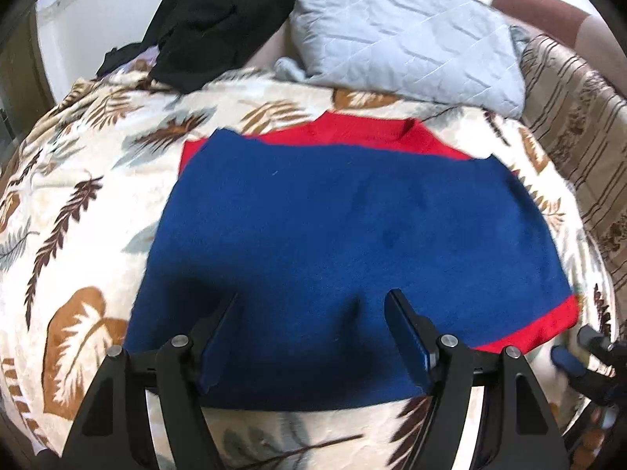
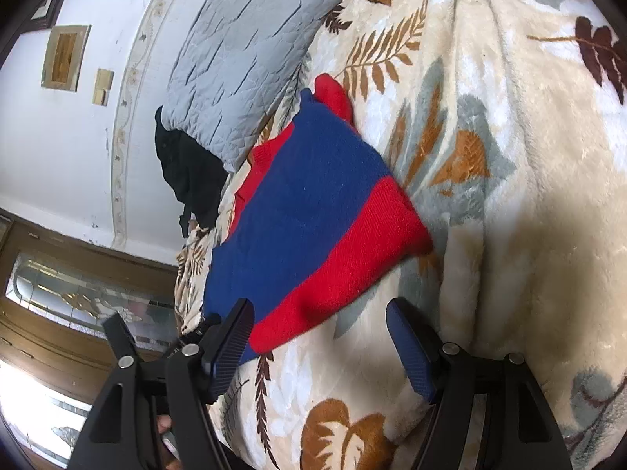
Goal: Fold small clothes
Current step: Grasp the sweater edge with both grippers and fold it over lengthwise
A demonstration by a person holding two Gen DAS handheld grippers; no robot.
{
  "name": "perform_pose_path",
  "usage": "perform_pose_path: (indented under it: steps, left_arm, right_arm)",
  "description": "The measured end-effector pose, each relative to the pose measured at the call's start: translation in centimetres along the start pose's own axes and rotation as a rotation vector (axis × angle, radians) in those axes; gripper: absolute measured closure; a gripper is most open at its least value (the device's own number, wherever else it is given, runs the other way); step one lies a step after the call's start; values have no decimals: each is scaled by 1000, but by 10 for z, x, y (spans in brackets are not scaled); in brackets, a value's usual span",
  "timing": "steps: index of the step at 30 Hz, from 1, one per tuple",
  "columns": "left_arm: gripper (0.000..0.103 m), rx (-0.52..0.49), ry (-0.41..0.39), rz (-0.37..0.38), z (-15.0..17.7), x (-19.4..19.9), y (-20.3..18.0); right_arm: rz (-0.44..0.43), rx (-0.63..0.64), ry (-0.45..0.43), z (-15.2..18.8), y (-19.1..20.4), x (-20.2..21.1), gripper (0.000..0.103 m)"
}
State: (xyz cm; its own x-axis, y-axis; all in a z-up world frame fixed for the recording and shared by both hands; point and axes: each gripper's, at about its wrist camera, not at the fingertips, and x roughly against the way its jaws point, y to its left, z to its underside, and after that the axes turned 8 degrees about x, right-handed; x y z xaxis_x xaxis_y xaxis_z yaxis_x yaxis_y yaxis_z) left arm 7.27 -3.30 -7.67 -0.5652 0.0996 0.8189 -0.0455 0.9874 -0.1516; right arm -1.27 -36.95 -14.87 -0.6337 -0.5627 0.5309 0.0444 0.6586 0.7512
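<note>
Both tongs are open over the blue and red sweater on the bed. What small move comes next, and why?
Probably lower the left tongs onto the sweater's near blue edge and pinch it. The sweater lies flat on the leaf-print blanket, that edge sits between the open fingers, and nothing is gripped.

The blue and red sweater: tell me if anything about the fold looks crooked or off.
The sweater lies flat on the leaf-print blanket, but the blue layer sits skewed: red shows unevenly along the far edge and at the near right corner. No damage shows. Both grippers are open, holding nothing.
</note>
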Motion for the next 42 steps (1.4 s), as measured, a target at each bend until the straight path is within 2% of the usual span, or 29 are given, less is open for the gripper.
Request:
perform_pose_path:
  steps: [3, 5, 8, 12, 15, 17, 18, 20, 23, 25, 26, 28, 29, 30, 32, 35, 38, 40, 41, 42]
  left_arm:
    - [28, -30, 32, 9, 2, -16, -9]
    - [28, -60, 86, -34, 6, -36, -13]
    - [28, -96, 58, -52, 9, -36, -18]
    - [28, -51, 31, 2, 2, -23, -13]
    - [28, -29, 9, 26, -3, -24, -10]
    - [27, -42, 47, 0, 1, -39, -11]
    - [26, -52, 38, -5, 4, -40, -10]
    - [25, -62, 29, -5, 5, -36, -12]
    - [25, -20, 37, 42, 1, -26, -4]
    - [25, 9, 7, 58, -3, -18, 2]
    - [25, 21, -22, 66, -5, -12, 7]
    - [25, 36, -39, 64, -7, -8, 17]
    - [25, 45, -36, 62, -9, -8, 22]
    - [25, 56, -35, 64, -10, -7, 28]
    - [25, 82, -49, 67, -11, -1, 43]
    - [25, 99, -87, 57, -11, 13, 66]
    - [25, 138, -134, 37, -10, 27, 100]
    - [25, 172, -146, 22, -10, 28, 119]
    - [25, 202, -146, 11, -10, 28, 131]
    - [25, 229, -146, 9, -10, 28, 142]
  right_arm:
    - [1, 13, 24, 0, 3, 4, 29]
    - [-3, 31, 43, 0, 6, 10, 29]
    - [6, 82, 21, -11, 14, 28, 29]
    - [34, 173, 0, -52, 28, 33, 29]
    - [61, 231, 54, -94, 32, 4, 29]
    - [84, 252, 109, -114, 31, -23, 29]
    - [100, 257, 149, -124, 28, -41, 29]
    - [128, 252, 202, -135, 21, -65, 29]
    - [122, 253, 286, -138, 15, -95, 29]
    - [131, 294, 293, -137, 17, -101, 29]
    - [131, 292, 293, -138, 17, -102, 32]
    - [134, 273, 295, -141, 13, -102, 49]
    - [148, 266, 300, -142, 11, -103, 74]
    - [150, 257, 314, -142, 8, -105, 76]
    - [157, 270, 329, -142, 10, -107, 76]
    - [160, 268, 340, -145, 15, -110, 71]
    - [70, 222, 324, -143, 9, -113, 39]
    - [104, 254, 332, -140, 12, -117, 45]
    - [181, 290, 339, -140, 16, -120, 74]
    - [195, 280, 346, -140, 17, -122, 79]
